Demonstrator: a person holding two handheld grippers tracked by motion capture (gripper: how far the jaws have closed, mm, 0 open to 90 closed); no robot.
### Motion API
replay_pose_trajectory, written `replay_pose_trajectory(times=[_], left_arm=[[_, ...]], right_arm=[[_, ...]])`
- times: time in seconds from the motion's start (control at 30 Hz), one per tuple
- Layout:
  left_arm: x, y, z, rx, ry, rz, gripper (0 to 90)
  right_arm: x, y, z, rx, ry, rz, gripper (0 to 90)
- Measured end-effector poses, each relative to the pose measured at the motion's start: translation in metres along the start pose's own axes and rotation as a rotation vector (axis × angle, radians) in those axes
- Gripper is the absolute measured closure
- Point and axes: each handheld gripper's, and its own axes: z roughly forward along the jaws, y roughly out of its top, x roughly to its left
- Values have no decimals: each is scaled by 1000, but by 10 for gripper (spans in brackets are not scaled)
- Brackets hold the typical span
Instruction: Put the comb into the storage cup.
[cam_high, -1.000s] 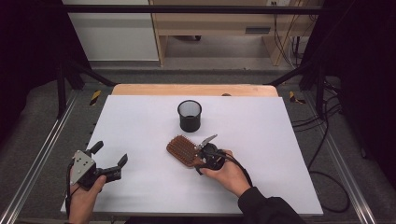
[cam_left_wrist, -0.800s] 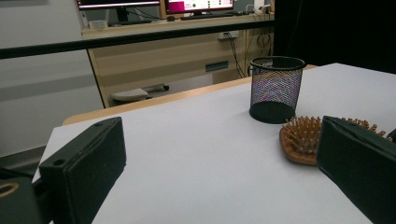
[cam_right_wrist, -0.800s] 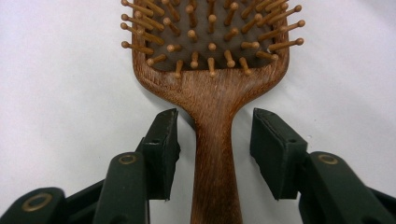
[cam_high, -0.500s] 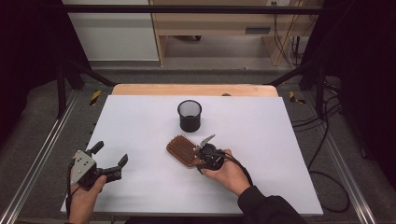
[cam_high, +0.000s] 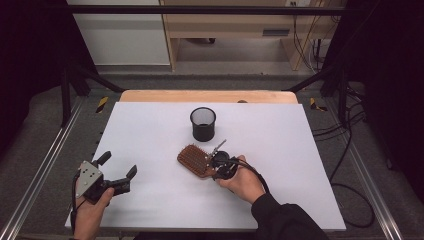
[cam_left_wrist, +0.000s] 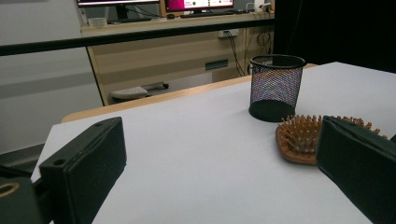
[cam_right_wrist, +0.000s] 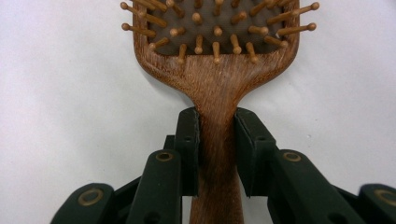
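A wooden paddle hairbrush (cam_high: 192, 160) lies bristles up on the white table (cam_high: 150, 130), near the middle. My right gripper (cam_high: 215, 166) reaches it from the right, and its jaws have just been closing. In the right gripper view both pads (cam_right_wrist: 189, 140) press on the sides of the brush handle (cam_right_wrist: 217, 93), so the right gripper (cam_right_wrist: 217, 123) is shut on it. My left gripper (cam_high: 119, 164) stays at the front left corner, held low and open with nothing between its jaws. The left gripper view looks between its spread jaws (cam_left_wrist: 219, 158) toward the brush head (cam_left_wrist: 299, 137).
A black mesh cup (cam_high: 203, 124) stands upright just beyond the brush, also in the left gripper view (cam_left_wrist: 275, 86). A wooden strip (cam_high: 210, 96) borders the table's far edge. Metal rails (cam_high: 45, 170) run along both sides, with cables on the floor at the right.
The right gripper's jaws have drawn in around the brush handle. Neither hand has shifted, and the brush lies where it was.
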Motion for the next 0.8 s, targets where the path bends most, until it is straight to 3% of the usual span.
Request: replay_pose_trajectory(times=[0.23, 0.47, 0.8], left_arm=[[0, 0, 0, -4, 0, -3, 22], [1, 0, 0, 0, 1, -3, 22], [-2, 5, -3, -24, 6, -11, 24]], right_arm=[[2, -3, -1, -20, -14, -33, 728], [0, -17, -7, -101, -7, -32, 728], [-10, -47, -32, -233, -10, -2, 728]])
